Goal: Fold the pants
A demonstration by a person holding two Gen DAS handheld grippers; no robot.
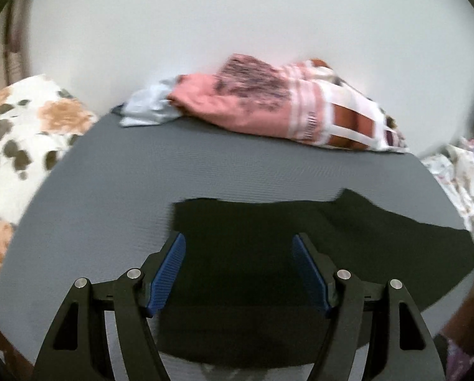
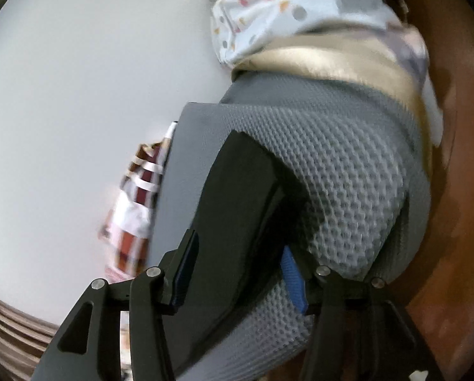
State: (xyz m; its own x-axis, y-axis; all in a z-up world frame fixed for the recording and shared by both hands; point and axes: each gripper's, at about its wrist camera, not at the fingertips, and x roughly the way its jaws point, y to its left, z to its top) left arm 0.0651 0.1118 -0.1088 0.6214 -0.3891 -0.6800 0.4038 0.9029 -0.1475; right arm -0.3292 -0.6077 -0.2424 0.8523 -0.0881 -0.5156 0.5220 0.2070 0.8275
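The black pants [image 1: 300,247] lie spread flat on the grey mat [image 1: 125,174], reaching from the middle to the right edge. My left gripper [image 1: 238,241] is open and hovers over the pants' left part, its blue pads [image 1: 170,273] wide apart with nothing between them. My right gripper [image 2: 240,241] is tilted on its side at the mat's edge. It is open, with a fold of the black pants [image 2: 237,209] and the mat's edge [image 2: 348,190] lying between its fingers. I cannot tell if the pads touch the cloth.
A pile of pink and patterned clothes [image 1: 268,104] and a light blue garment [image 1: 148,108] lie at the mat's far edge. A floral sheet [image 1: 14,146] covers the left. Spotted and beige bedding [image 2: 300,16] lies beyond the mat, brown wood [image 2: 459,158] at right.
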